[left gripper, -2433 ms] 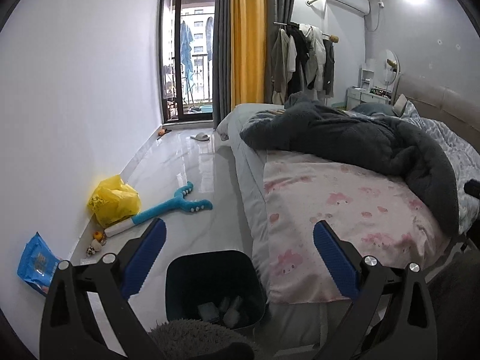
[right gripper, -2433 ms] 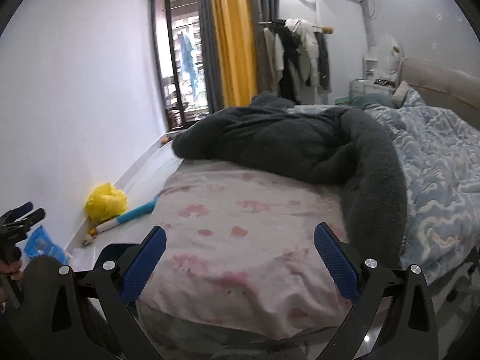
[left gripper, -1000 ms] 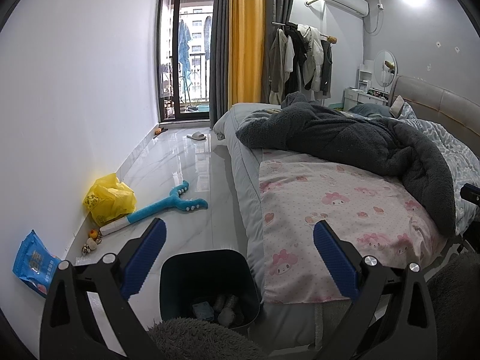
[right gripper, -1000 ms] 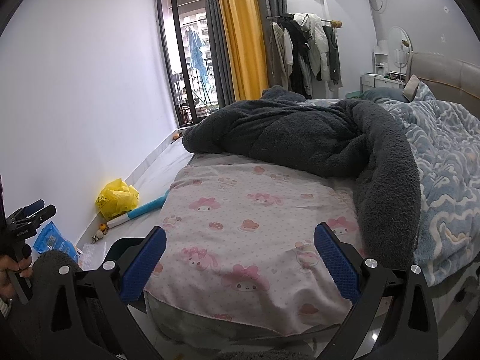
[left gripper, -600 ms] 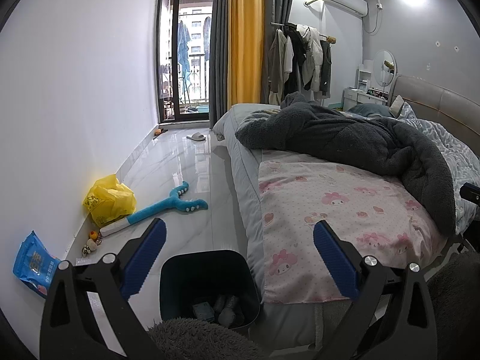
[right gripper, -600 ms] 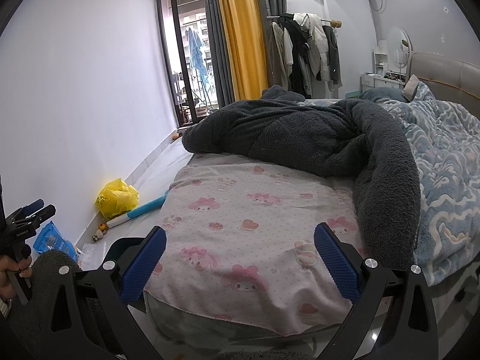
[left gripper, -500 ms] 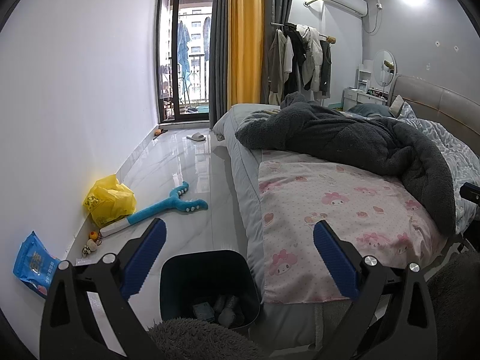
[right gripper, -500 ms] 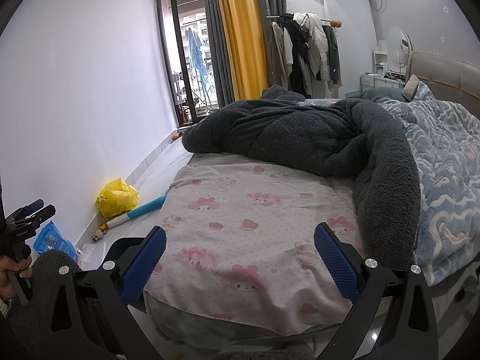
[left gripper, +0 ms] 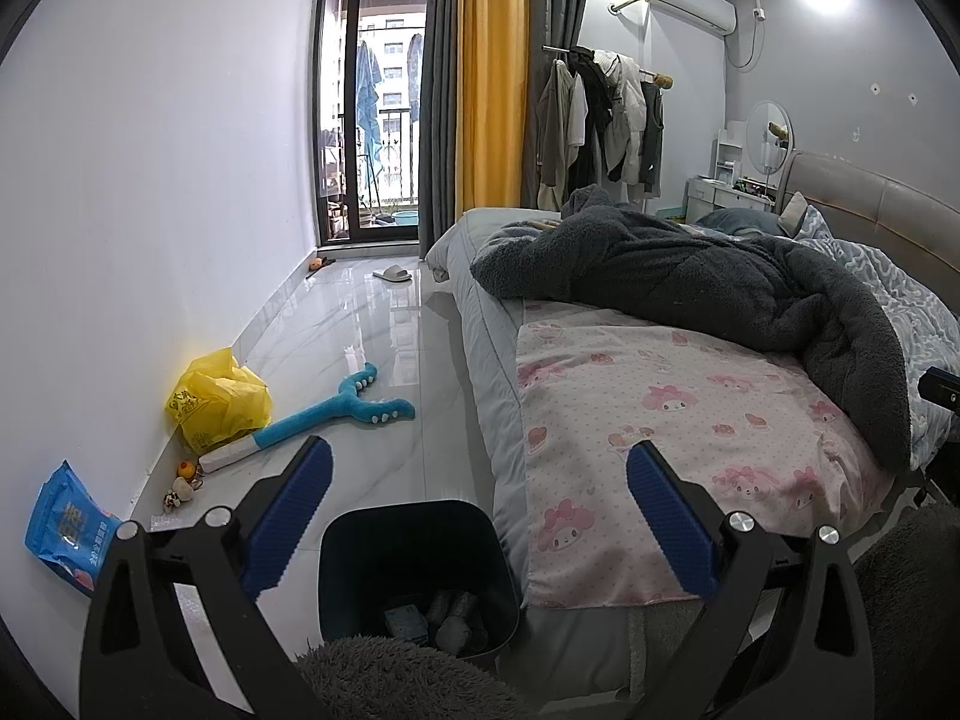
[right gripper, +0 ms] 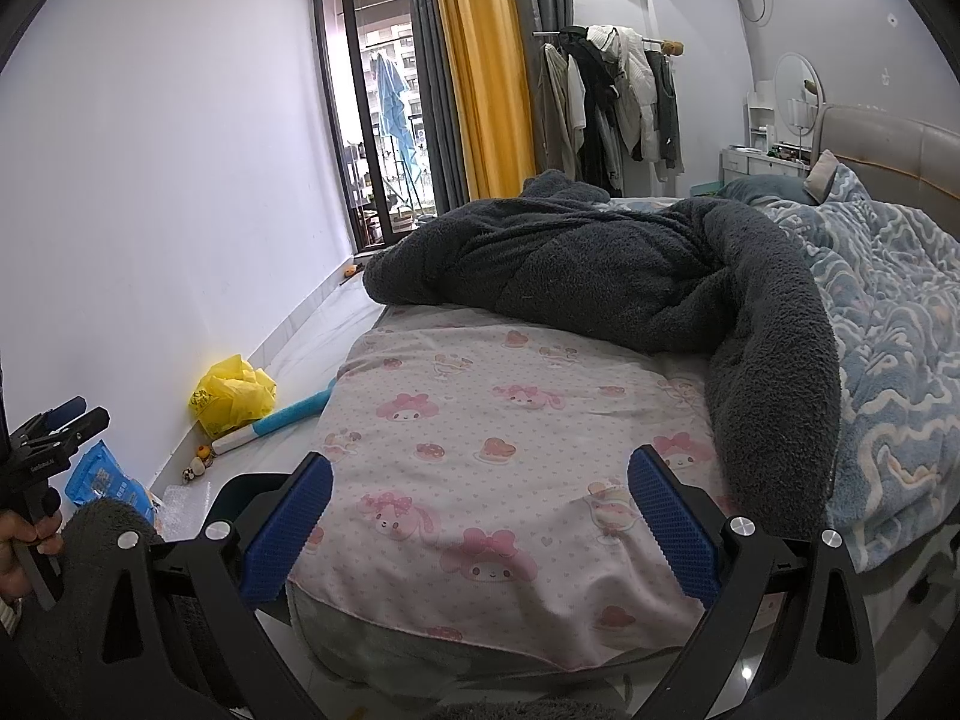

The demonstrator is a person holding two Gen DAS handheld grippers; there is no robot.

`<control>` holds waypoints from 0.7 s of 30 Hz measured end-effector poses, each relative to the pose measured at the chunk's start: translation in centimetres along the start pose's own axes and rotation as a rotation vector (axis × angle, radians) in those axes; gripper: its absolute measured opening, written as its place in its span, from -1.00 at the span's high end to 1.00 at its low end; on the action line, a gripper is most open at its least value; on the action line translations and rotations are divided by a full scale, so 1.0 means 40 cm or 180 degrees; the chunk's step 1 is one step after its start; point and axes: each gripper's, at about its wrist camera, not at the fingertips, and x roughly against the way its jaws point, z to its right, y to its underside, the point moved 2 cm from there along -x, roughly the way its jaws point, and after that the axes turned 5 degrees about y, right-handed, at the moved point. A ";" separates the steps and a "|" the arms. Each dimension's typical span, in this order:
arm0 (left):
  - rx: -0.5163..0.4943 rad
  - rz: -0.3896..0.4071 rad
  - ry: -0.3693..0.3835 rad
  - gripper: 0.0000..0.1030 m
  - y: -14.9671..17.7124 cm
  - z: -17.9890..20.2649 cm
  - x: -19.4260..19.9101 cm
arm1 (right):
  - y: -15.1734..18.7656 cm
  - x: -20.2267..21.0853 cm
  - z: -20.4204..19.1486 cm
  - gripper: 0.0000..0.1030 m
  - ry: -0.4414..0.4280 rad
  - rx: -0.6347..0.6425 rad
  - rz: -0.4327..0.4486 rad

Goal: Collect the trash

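Both tongs, left (left gripper: 477, 516) and right (right gripper: 479, 516), gape empty. The yellow bag (left gripper: 219, 399) by the wall on the floor looks light and crinkly; pinch its bunched top.

The left hand-held gripper (left gripper: 477, 516) hangs with its blue-padded jaws wide apart and nothing between them; below it a dark bin (left gripper: 414, 570) stands on the floor (left gripper: 372, 348), just beside the bed (left gripper: 672, 408), with some scraps at its bottom; a blue packet (left gripper: 63, 531) leans against the wall (left gripper: 150, 180) at the left; farther along the wall sit a yellow bag (left gripper: 219, 399), small toys (left gripper: 183, 483) and a blue toy (left gripper: 324, 414); a grey blanket (left gripper: 720, 288) lies rumpled on the bed.
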 end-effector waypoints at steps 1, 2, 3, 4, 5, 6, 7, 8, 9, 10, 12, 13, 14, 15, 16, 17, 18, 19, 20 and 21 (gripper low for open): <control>0.0001 0.0000 0.0000 -0.94 0.000 0.000 0.000 | -0.001 -0.001 0.000 -0.94 0.0000 0.0001 0.0000; 0.0000 0.0000 0.0000 -0.94 0.000 0.001 0.000 | 0.000 0.000 0.001 -0.94 -0.0001 -0.0004 0.0001; 0.0000 0.0000 0.0000 -0.94 0.000 0.001 0.001 | 0.002 0.001 0.001 -0.94 0.0003 -0.0008 0.0001; 0.0001 0.0000 0.0000 -0.94 0.000 0.000 0.000 | 0.002 0.000 0.001 -0.94 0.0003 -0.0006 0.0000; 0.0001 -0.0001 0.0000 -0.94 0.000 0.000 -0.001 | 0.003 0.002 0.002 -0.94 0.0003 -0.0007 -0.0001; 0.0001 0.0000 -0.0001 -0.94 0.000 0.001 0.001 | 0.002 0.001 0.002 -0.94 0.0003 -0.0005 0.0000; 0.0001 0.0001 -0.0001 -0.94 0.000 0.000 0.000 | 0.002 0.002 0.003 -0.94 0.0004 -0.0003 0.0000; 0.0001 0.0001 0.0000 -0.94 0.001 0.001 0.000 | 0.002 0.001 0.002 -0.94 0.0004 -0.0003 0.0000; 0.0002 0.0000 0.0000 -0.94 0.001 0.000 -0.001 | 0.001 0.000 0.002 -0.94 0.0003 -0.0003 -0.0002; 0.0002 0.0000 0.0000 -0.94 0.001 0.000 -0.001 | 0.001 0.000 0.002 -0.94 0.0003 -0.0004 -0.0001; 0.0001 0.0001 -0.0002 -0.94 0.001 0.001 0.000 | 0.001 0.001 0.002 -0.94 0.0003 -0.0004 0.0000; 0.0004 -0.0001 -0.0001 -0.94 0.001 -0.001 -0.001 | 0.002 0.001 0.003 -0.94 0.0003 -0.0003 -0.0001; 0.0007 -0.0004 -0.0002 -0.94 0.001 -0.001 -0.001 | 0.001 0.000 0.002 -0.94 0.0003 -0.0002 -0.0002; 0.0021 -0.0014 -0.0011 -0.94 0.001 -0.002 -0.002 | 0.001 0.000 0.002 -0.94 0.0003 -0.0002 -0.0001; 0.0030 -0.0018 -0.0011 -0.94 -0.003 -0.003 -0.001 | 0.001 0.002 0.003 -0.94 0.0004 -0.0002 -0.0001; 0.0044 -0.0019 -0.0015 -0.94 -0.004 -0.003 0.000 | 0.001 0.002 0.003 -0.94 0.0003 -0.0002 -0.0001; 0.0051 -0.0017 -0.0013 -0.94 -0.006 -0.004 0.002 | 0.001 0.001 0.003 -0.94 0.0002 -0.0003 -0.0001; 0.0056 -0.0015 -0.0010 -0.94 -0.008 -0.005 0.003 | 0.000 0.000 0.002 -0.94 0.0002 -0.0003 -0.0001; 0.0055 -0.0014 -0.0008 -0.94 -0.010 -0.005 0.004 | 0.001 0.001 0.003 -0.94 0.0002 -0.0004 -0.0002; 0.0051 -0.0014 -0.0009 -0.94 -0.010 -0.005 0.004 | 0.000 0.001 0.003 -0.94 0.0002 -0.0003 -0.0001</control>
